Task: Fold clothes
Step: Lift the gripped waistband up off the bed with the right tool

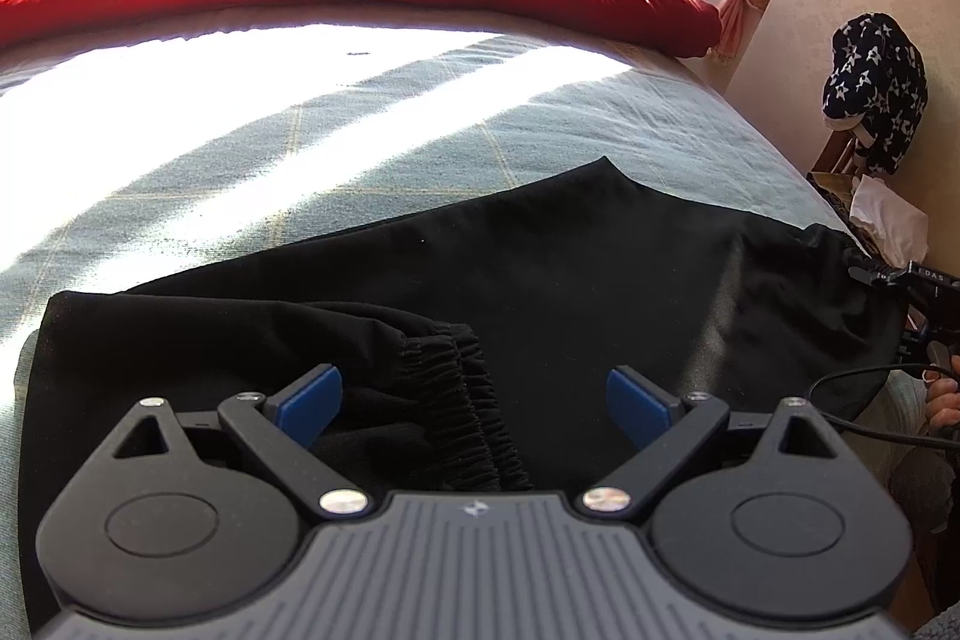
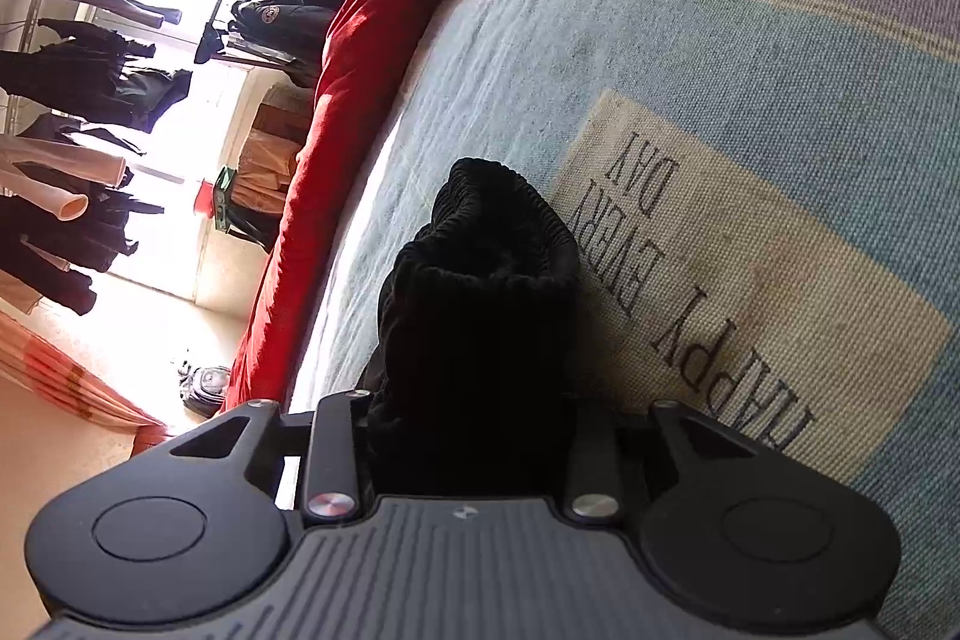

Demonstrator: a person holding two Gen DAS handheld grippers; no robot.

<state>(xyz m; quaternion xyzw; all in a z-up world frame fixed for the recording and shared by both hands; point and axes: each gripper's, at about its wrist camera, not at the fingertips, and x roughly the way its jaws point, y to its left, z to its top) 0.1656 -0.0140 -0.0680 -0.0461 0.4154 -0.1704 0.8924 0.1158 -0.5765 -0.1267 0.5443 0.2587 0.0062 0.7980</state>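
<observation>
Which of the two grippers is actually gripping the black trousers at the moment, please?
The right gripper: its jaws are clamped on a bunched elastic part of the black trousers. The left gripper hangs open over the elastic cuffs, holding nothing.

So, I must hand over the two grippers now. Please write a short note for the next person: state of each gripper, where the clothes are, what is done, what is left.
Left gripper: jaws open, empty, hovering over the elastic cuffs.
Right gripper: jaws shut on a bunched elastic edge of the black trousers.
Trousers lie on the blue bedsheet, cuff end already folded over.
Left: finish the fold, probably bringing the held end across, then flatten.
</observation>
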